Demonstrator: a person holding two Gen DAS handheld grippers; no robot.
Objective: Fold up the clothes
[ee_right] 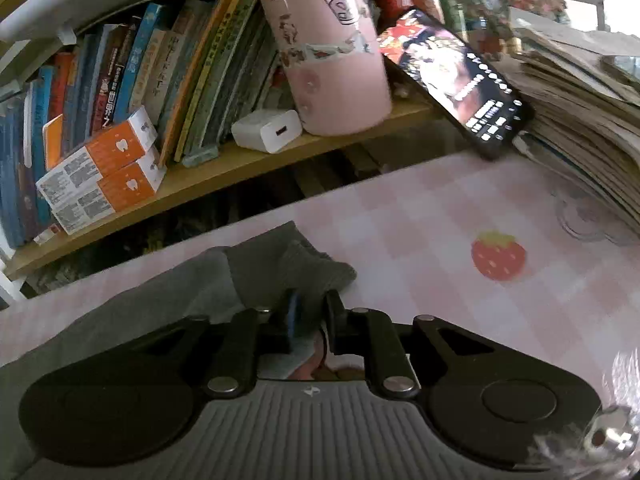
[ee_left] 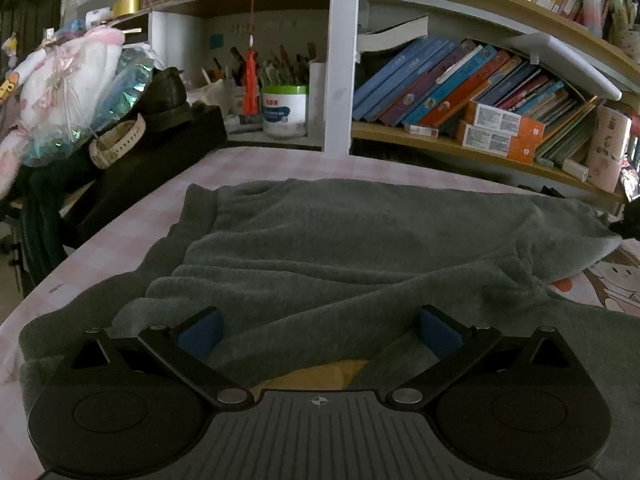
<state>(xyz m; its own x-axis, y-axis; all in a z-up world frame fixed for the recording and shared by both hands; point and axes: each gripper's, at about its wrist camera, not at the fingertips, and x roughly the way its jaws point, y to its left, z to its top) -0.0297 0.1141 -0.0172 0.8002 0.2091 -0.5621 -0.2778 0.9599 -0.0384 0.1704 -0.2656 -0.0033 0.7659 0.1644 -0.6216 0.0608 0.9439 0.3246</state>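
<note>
A grey fleece garment [ee_left: 352, 248] lies rumpled across the pink checked tablecloth [ee_left: 248, 164], with a yellow patch [ee_left: 316, 376] showing under its near edge. My left gripper [ee_left: 318, 336] hovers open just over the near part of the cloth, blue pads wide apart with nothing between them. In the right wrist view my right gripper [ee_right: 312, 312] is shut on a corner of the grey garment [ee_right: 304, 264], which bunches up past the fingertips above the tablecloth [ee_right: 440, 240].
Bookshelves [ee_left: 460, 80] full of books run along the table's far side. A dark bag [ee_left: 160, 148] and plush toys [ee_left: 68, 80] stand at the left. A pink cylinder [ee_right: 324, 40], white charger [ee_right: 268, 130], phone [ee_right: 456, 80] and paper stack [ee_right: 580, 120] sit at the right.
</note>
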